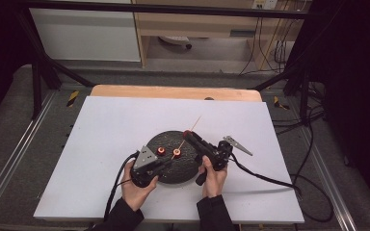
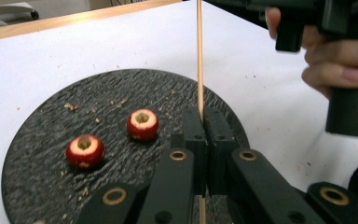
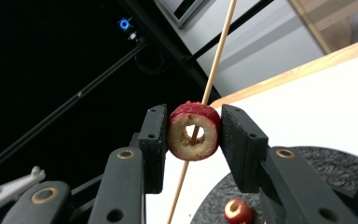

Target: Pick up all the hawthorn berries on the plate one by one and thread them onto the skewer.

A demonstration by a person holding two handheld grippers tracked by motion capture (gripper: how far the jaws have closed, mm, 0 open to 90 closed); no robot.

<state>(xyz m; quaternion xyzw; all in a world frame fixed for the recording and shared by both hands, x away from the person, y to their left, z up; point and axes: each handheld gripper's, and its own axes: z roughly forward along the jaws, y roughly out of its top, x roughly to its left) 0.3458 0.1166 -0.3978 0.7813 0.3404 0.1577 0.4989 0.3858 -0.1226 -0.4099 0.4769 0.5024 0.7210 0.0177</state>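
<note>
Right gripper (image 3: 193, 133): jaws clamped on a cored red fruit (image 3: 193, 131), one pad on each flank, the hole facing the camera. A thin wooden skewer (image 3: 214, 60) runs straight through that hole. In the right gripper view its long axis rises from below the jaws up and slightly to the right, well past the fruit.

Left gripper (image 2: 204, 135): jaws pressed together on the skewer (image 2: 199, 56) low on its shaft. In the left gripper view the stick stands almost vertical, with a short stub showing below the pads and the long part climbing out of the top of the picture.

From the high view, the skewer (image 1: 189, 132) slants from the left gripper (image 1: 166, 162) up toward the table's far right corner, its free tip above the white table (image 1: 106, 125) beyond the plate. The held fruit (image 1: 187, 133) sits partway along it, pinched by the right gripper (image 1: 189, 135).

Below lies a round dark plate (image 1: 173, 137), near the middle of the table and closer to the near edge. Two more cored fruits rest on it, apart from each other: one (image 2: 142, 124) just beside the left jaws, the other (image 2: 85, 151) farther toward the plate's rim. Crumbs dot the plate around them.
</note>
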